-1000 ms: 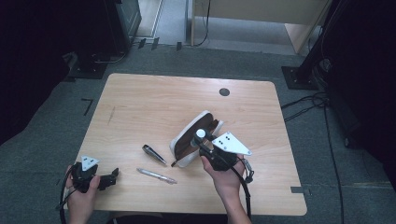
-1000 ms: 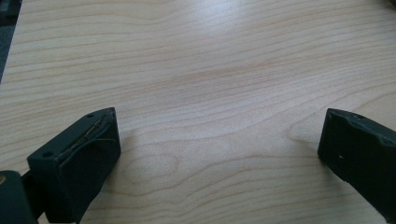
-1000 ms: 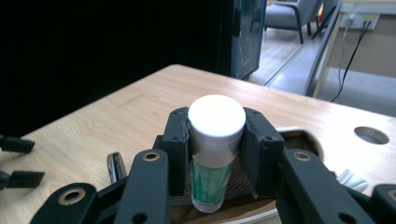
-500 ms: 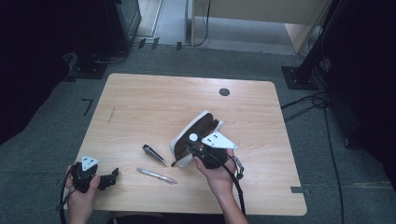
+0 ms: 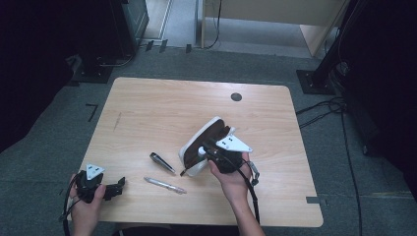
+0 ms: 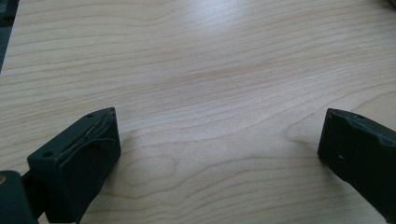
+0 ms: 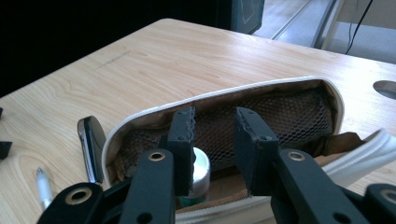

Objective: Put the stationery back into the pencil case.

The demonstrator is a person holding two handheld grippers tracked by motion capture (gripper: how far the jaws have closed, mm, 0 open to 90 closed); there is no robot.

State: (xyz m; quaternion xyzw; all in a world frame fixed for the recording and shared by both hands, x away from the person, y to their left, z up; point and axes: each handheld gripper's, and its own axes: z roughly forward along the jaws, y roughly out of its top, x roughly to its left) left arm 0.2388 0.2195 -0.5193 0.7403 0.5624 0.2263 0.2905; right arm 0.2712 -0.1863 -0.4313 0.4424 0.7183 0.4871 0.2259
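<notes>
Since a second ago the right gripper (image 5: 204,150) has swung left, from the near right end of the open pencil case (image 5: 206,142) over its mouth; a white-capped item (image 7: 201,170) sits just beside its jaws.

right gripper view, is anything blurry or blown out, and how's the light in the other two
Right gripper view: the near black jaws are soft, the pouch mesh lining sharper, the floor at top right bright. Left gripper view: a pale glare patch on the table, far wood grain soft. High view: even light on the tabletop, surroundings dark at both sides.
</notes>
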